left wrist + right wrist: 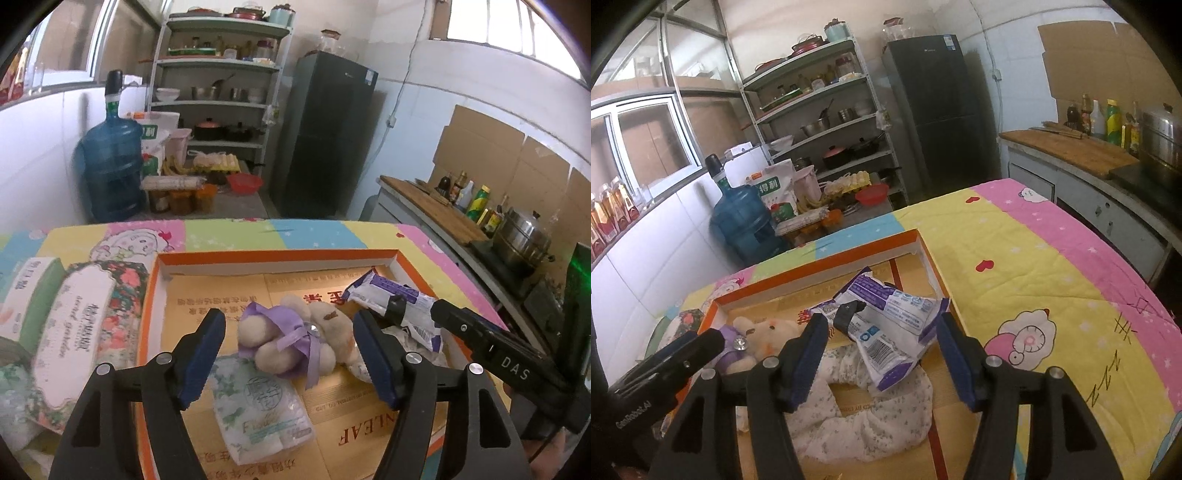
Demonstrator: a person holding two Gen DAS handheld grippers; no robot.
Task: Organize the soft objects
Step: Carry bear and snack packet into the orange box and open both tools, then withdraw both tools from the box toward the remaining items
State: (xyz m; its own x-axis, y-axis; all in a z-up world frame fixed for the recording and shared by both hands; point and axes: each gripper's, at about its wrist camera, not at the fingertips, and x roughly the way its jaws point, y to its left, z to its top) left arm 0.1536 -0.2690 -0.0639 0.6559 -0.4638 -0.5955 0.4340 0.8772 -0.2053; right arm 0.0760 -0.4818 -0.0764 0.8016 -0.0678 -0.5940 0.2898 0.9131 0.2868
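Floral cloth (871,417) (partly under purple packet (886,314)) runs beneath gripper arms.

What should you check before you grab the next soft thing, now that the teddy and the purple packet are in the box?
1. Left gripper open and empty: ok, jaws wide, nothing pinched.
2. Right gripper open and empty: ok, the pads stand clear of the purple packet.
3. Teddy bear resting inside the orange box: ok, it lies on the box floor.
4. Purple packet fully inside the box: cannot tell, one corner sits close to the right wall.
5. Soft things left outside: not ok, the floral tissue pack lies left of the box.
6. Room left in the box: ok, bare floor shows at the far side.
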